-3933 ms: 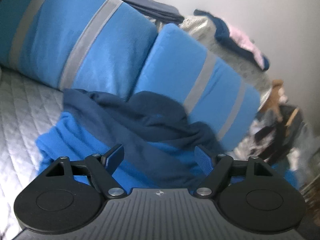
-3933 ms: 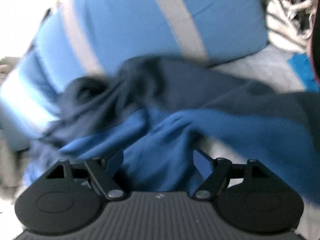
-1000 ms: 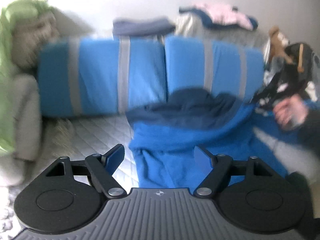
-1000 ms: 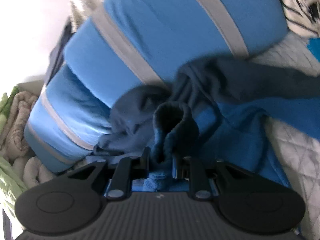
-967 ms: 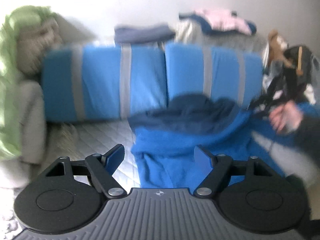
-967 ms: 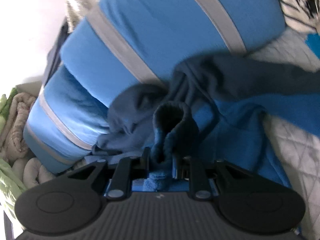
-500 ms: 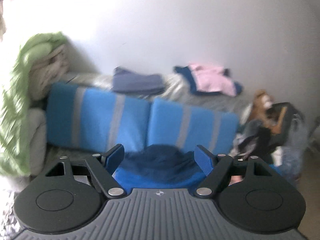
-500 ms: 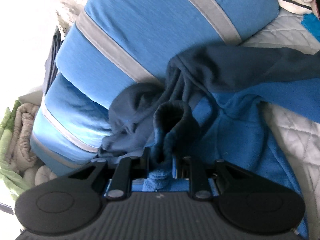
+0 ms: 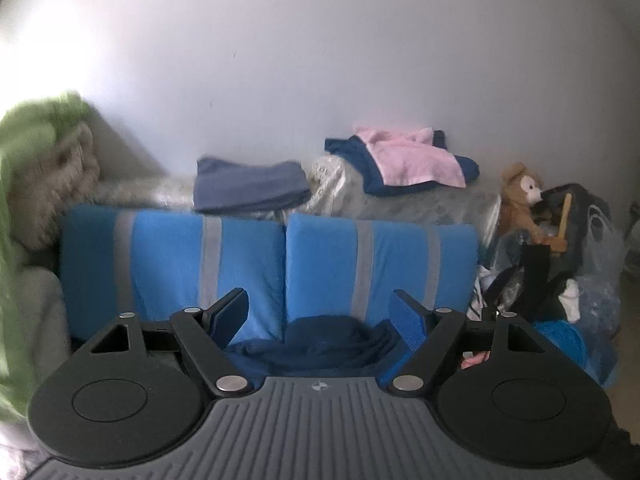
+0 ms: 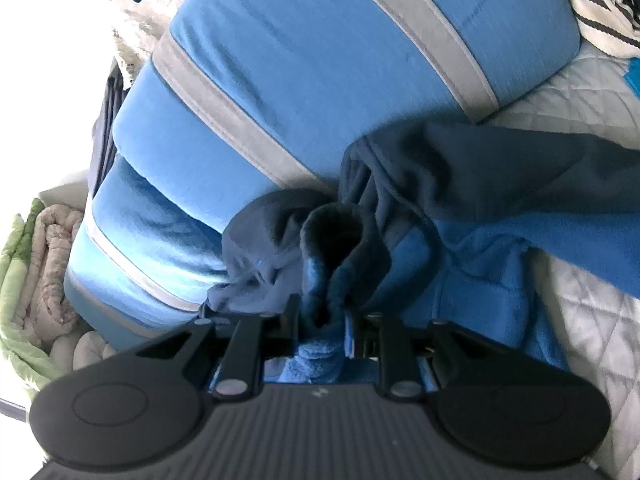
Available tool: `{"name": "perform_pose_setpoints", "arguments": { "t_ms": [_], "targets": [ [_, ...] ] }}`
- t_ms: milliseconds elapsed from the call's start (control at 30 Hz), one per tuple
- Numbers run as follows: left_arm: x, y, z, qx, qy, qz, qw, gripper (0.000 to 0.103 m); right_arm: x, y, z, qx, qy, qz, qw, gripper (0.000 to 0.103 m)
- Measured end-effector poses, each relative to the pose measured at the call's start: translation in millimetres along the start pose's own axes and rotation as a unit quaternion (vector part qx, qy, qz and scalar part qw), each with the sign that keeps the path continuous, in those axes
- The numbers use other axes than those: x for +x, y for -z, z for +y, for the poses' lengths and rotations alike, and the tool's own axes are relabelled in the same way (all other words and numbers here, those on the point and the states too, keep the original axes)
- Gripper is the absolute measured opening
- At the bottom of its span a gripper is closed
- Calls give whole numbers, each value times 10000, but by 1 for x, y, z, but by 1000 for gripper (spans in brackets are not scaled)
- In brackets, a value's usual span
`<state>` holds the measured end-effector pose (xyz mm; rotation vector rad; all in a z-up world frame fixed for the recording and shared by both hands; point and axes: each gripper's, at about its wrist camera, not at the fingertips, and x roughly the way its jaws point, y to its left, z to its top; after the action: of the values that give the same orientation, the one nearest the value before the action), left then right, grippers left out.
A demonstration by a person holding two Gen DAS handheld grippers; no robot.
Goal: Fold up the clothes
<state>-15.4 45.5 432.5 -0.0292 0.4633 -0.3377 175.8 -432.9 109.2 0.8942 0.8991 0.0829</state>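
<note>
- Step in hand: spreading the fleece [image 10: 472, 264] out, judging by its bunched heap on the bed [image 10: 592, 320] against the cushions [image 10: 320, 92].
- Left hand-held gripper [image 9: 320, 314]: jaws wide apart, nothing between them, above the fleece.
- Right hand-held gripper [image 10: 322, 322]: clamped on a fleece fold.
- Next move likely needs the left one to catch another edge.

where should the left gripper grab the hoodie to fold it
Judging by its pose, grip the free sleeve of the hoodie that trails across the bed, coming from above. It lies flat and spread out, while the right gripper already pinches a bunched fold.
</note>
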Motion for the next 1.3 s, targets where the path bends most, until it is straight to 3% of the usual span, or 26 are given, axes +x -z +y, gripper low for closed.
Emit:
{"name": "perform_pose_setpoints", "arguments": {
  "t_ms": [267, 400, 500, 667, 800, 900, 1000, 1033, 1067, 1133, 1167, 1233, 1300],
  "targets": [
    [135, 95, 63, 426, -518, 331, 9972, 77, -5, -5, -4, 160, -199, -254, 9994, 21],
    [198, 159, 102, 854, -603, 777, 9915, 77, -14, -10, -1, 234, -231, -432, 9985, 21],
    [233, 199, 134, 655, -551, 1188, 9892, 77, -20, -14, 7, 214, -274, -540, 9979, 20],
    [264, 248, 167, 396, -246, 1485, 9878, 77, -30, -21, 33, 130, -451, -709, 9964, 20],
    [283, 277, 164, 899, -374, 1585, 9826, 76, -40, -24, 73, -178, -711, -858, 9936, 20],
    [295, 287, 163, 1041, -442, 1472, 9826, 76, -49, -25, 105, -445, -881, -971, 9904, 20],
    [306, 285, 174, 736, -410, 1265, 9884, 75, -59, -26, 132, -640, -934, -1070, 9878, 20],
    [311, 283, 179, 543, -391, 1188, 9907, 72, -62, -27, 139, -669, -947, -1112, 9870, 20],
    [315, 281, 183, 348, -383, 1115, 9924, 62, -66, -28, 146, -703, -959, -1163, 9861, 20],
    [325, 277, 193, -91, -353, 1100, 9933, 51, -71, -28, 157, -752, -982, -1259, 9843, 20],
    [329, 275, 196, -215, -315, 1112, 9931, 39, -73, -28, 161, -771, -961, -1313, 9837, 19],
    [331, 276, 196, -194, -282, 1092, 9934, 30, -76, -29, 169, -799, -879, -1403, 9830, 18],
    [331, 279, 183, 401, -453, 1060, 9925, 26, -76, -29, 177, -800, -807, -1424, 9833, 18]
  ]
}}
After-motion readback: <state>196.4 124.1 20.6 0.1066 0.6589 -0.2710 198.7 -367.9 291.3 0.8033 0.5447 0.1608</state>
